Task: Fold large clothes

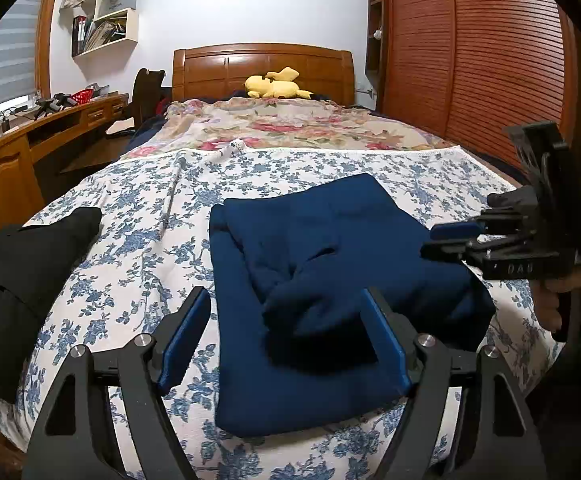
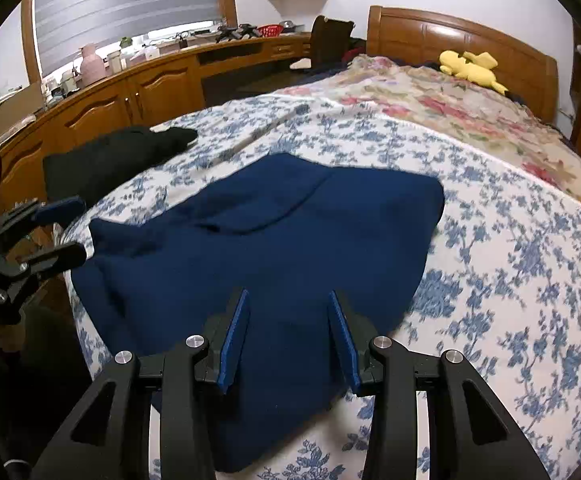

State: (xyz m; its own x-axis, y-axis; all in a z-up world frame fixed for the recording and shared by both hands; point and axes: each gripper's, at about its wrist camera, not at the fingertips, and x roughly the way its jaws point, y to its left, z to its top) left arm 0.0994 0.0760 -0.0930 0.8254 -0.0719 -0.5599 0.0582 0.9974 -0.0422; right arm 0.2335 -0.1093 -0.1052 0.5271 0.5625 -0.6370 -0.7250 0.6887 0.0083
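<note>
Ahead of both claws stretches the bed [image 1: 138, 208], spread with a blue-flowered sheet and, farther off toward the wooden headboard [image 1: 262, 68], a pink floral cover with a yellow plush toy [image 1: 276, 84] lying on it. Off to the left claw's left, a long wooden bench [image 2: 130, 92] runs under the window.

Directly in front of the left claw [image 1: 286, 332] lies the navy garment [image 1: 330, 264], partly folded on the sheet, with a sleeve or flap bunched loosely on top near that claw's right finger. Its jaws stand wide apart with nothing clamped; the near edge of the cloth sits between and below them. The right claw [image 2: 288, 340] hovers over the same garment from its other side — jaws parted, no cloth pinched, navy fabric showing through the gap. A black garment [image 1: 22, 280] lies well to the left of the left claw, at the bed's edge.

The likely trouble, as I judge it: the bunched flap is thick and uneven, so a claw closing here may catch only the top layer and drag the fold askew — or pull several layers and undo what is already folded. The near hem also lies close to the mattress edge, so a tug toward the person could slide the whole bundle off.
</note>
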